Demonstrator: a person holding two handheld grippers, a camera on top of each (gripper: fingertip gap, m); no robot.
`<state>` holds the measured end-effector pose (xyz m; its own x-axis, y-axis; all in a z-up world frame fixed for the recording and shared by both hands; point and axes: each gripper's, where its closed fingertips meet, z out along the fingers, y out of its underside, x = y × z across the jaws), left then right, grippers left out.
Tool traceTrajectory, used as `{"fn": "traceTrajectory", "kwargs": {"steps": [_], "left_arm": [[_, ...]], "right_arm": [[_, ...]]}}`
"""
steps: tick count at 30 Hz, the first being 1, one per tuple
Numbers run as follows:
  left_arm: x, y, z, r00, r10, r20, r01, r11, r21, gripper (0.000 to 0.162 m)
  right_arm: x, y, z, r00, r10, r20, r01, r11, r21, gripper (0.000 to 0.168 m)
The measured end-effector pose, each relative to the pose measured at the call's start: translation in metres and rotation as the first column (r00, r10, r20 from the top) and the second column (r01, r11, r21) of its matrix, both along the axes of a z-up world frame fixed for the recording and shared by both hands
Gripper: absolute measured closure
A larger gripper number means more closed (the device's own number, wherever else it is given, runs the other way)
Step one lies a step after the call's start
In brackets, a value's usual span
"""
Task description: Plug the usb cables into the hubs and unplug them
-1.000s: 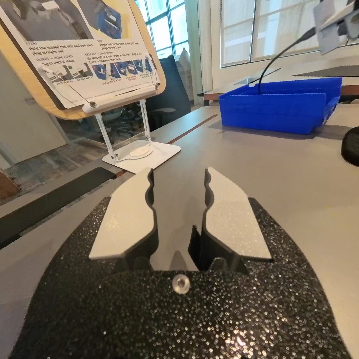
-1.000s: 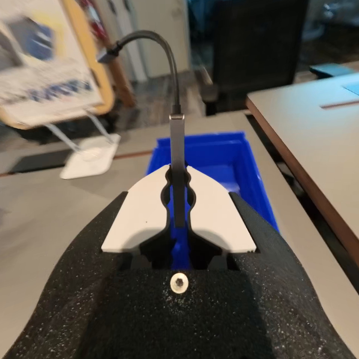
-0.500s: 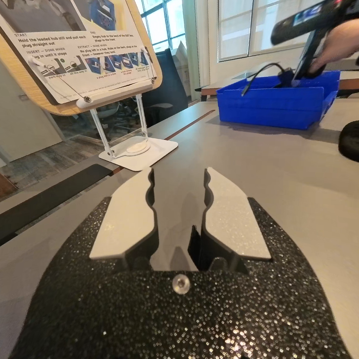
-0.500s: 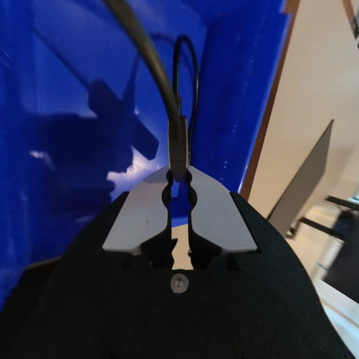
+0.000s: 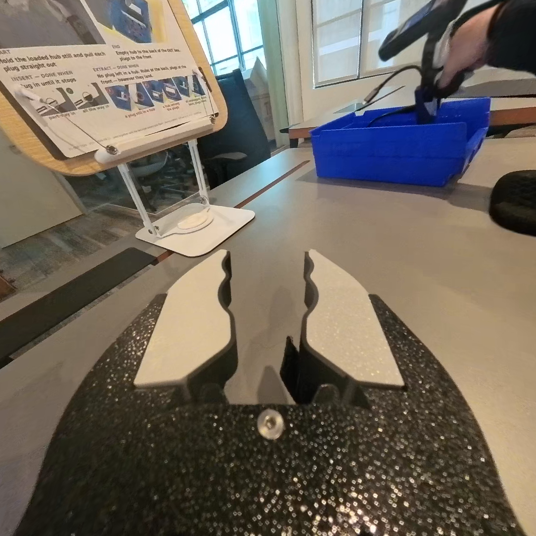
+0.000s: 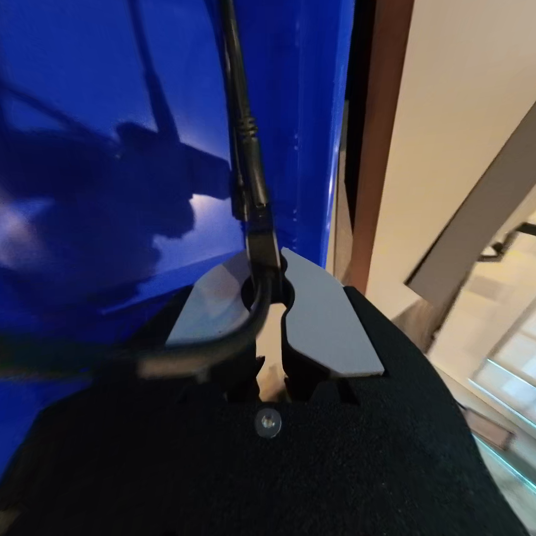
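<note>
Inside the blue plastic bin (image 6: 121, 121) the right gripper (image 6: 268, 262) is clenched on a slim grey metal usb hub (image 6: 262, 246), its black cable (image 6: 240, 87) running up out of frame (the bin floor is blurred). Well apart from that bin (image 5: 388, 153), the left gripper (image 5: 266, 278) hangs released over the grey table (image 5: 377, 261)

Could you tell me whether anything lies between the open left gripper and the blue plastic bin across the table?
Nothing visible does: only bare grey tabletop separates the left gripper from the blue plastic bin. The white document stand sits off to the left.
</note>
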<state>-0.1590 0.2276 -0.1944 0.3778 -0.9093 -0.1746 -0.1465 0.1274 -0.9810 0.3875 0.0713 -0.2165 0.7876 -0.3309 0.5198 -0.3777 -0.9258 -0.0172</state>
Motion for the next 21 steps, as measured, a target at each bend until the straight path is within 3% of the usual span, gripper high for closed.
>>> {"fn": "traceTrajectory", "kwargs": {"steps": [6,8,11,15,17,19,21], "left_arm": [[0.0,-0.002,0.0,1.0,0.003,-0.005,-0.003,1.0,0.014,0.114],[0.0,-0.002,0.0,1.0,0.0,-0.005,0.0,1.0,0.01,0.114],[0.001,-0.003,-0.002,1.0,0.001,-0.011,-0.001,1.0,0.011,0.114],[0.001,-0.004,-0.001,1.0,-0.004,-0.008,0.004,1.0,0.011,0.114],[0.001,-0.004,-0.002,1.0,-0.006,-0.007,0.007,1.0,0.004,0.114],[0.002,-0.004,-0.004,1.0,-0.008,-0.009,0.008,1.0,-0.004,0.114],[0.003,-0.004,-0.005,1.0,-0.011,-0.012,0.011,1.0,-0.008,0.113]], "right_arm": [[0.002,0.009,-0.005,0.991,0.112,0.08,-0.085,0.956,-0.281,0.154],[0.006,0.015,0.0,0.977,0.162,0.139,-0.107,0.935,-0.338,0.145],[0.01,0.023,0.009,0.962,0.215,0.167,-0.147,0.926,-0.347,0.119],[0.018,0.031,0.029,0.918,0.354,0.18,-0.276,0.894,-0.353,0.117],[0.009,0.032,0.027,0.882,0.467,0.067,-0.416,0.836,-0.358,0.124],[-0.004,0.021,0.02,0.796,0.597,-0.102,-0.579,0.702,-0.414,0.122],[-0.004,0.009,0.025,0.761,0.631,-0.154,-0.618,0.631,-0.469,0.125]]}}
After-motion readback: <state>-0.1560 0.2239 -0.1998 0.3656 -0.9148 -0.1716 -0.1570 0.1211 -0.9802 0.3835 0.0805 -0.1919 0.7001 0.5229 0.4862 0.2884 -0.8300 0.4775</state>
